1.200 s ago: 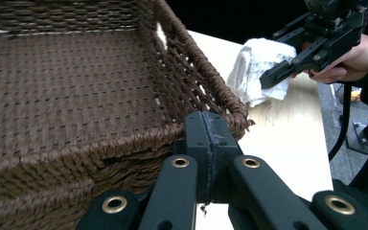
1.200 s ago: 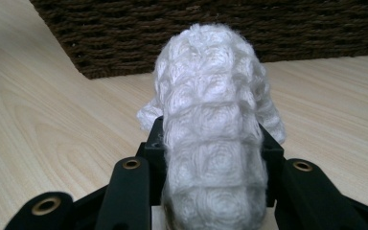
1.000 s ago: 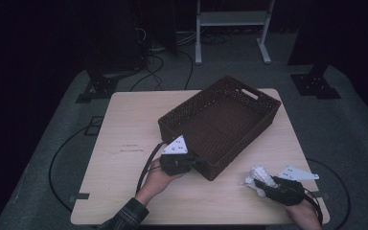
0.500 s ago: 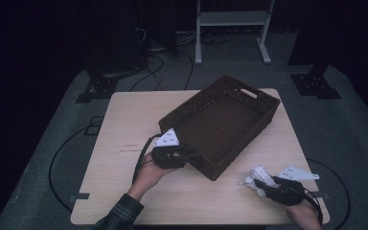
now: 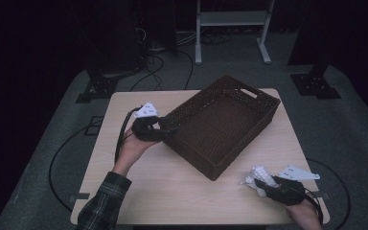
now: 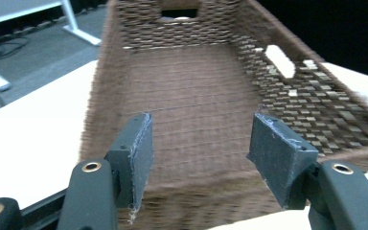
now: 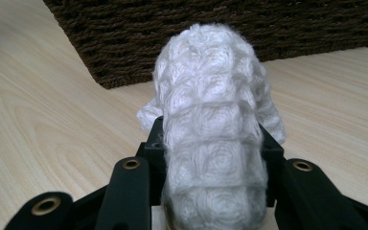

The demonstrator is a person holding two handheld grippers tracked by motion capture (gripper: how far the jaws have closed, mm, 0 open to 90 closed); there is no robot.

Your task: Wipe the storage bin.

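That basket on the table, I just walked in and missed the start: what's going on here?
A person works at a table with a claw in each hand. The left claw sits at the near left corner of the brown woven basket; its jaws have just been opening, with nothing pressed between them, and they point into the bare basket. The right claw, near the table's front right corner, is shut on a white knitted cloth and rests short of the basket.

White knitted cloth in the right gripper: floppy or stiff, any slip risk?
Probably floppy: the white knitted cloth bundle bulges and sags past the right gripper that clamps it. Likely light, being soft and puffy. Slip seems unlikely, since the nubby knit looks grippy, though it may compress and shift.
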